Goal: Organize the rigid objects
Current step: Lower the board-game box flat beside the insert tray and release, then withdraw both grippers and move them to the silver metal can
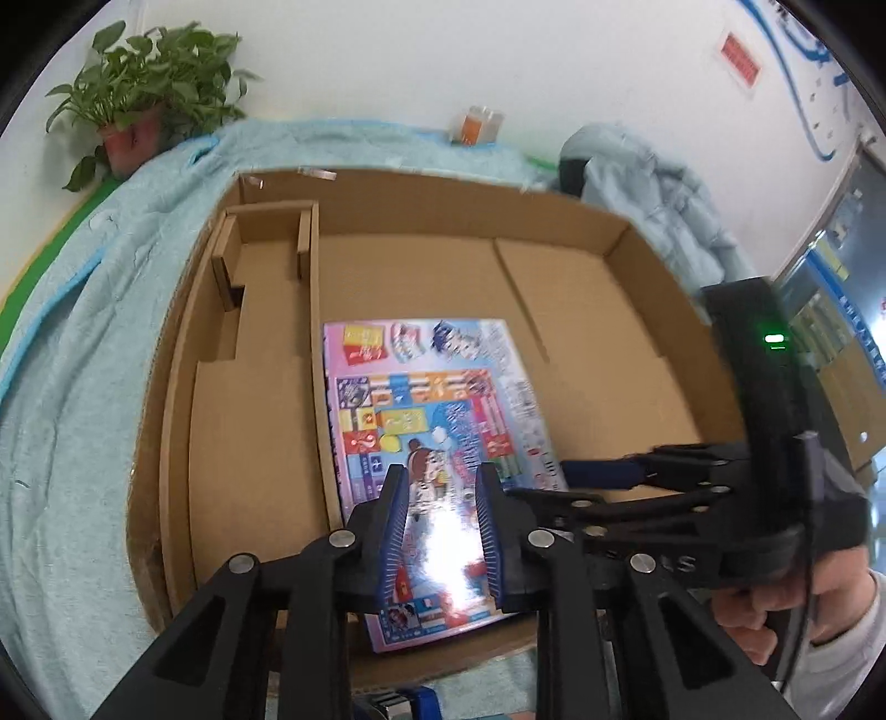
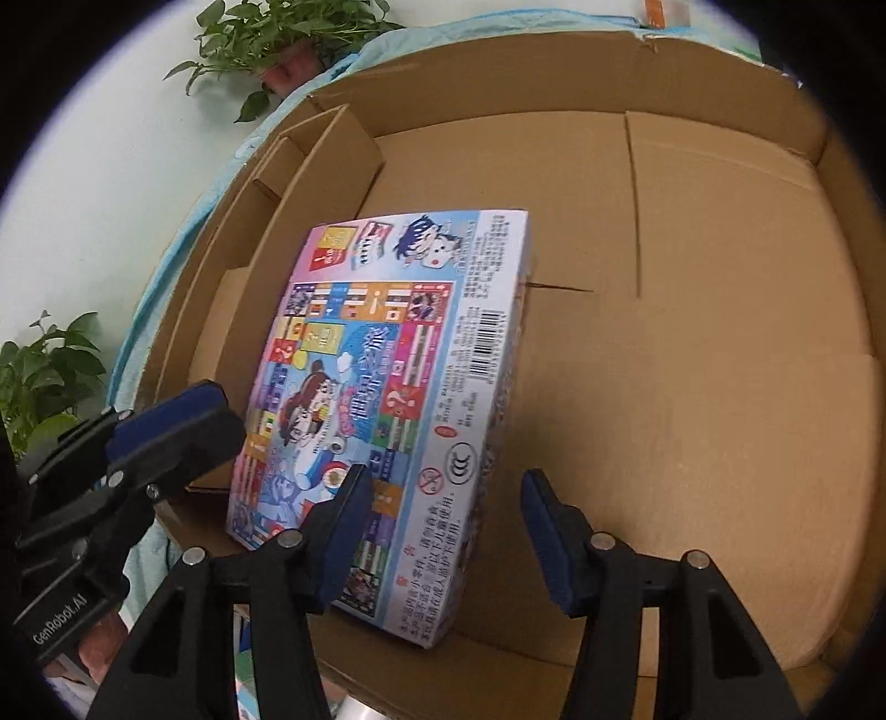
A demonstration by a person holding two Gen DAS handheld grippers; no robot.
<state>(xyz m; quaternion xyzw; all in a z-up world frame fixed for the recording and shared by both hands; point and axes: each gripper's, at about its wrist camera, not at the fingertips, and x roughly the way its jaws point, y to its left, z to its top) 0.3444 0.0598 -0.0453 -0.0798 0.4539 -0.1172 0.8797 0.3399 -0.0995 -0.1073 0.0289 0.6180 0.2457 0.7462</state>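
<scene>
One open cardboard box (image 1: 554, 310) lies on a light blue cloth (image 1: 72, 387). Left of the box stand two potted plants (image 2: 266, 33), one cut off by the edge. Inside the box, against its left divider, lies one flat colourful game box (image 2: 398, 354), its long axis running from the near wall away to the far wall, its near end hidden by glare. The left tongs (image 1: 440, 531) hang over that end, narrowly apart, clamping nothing. The right tongs (image 2: 443, 526) gape wider over its right edge, empty.
</scene>
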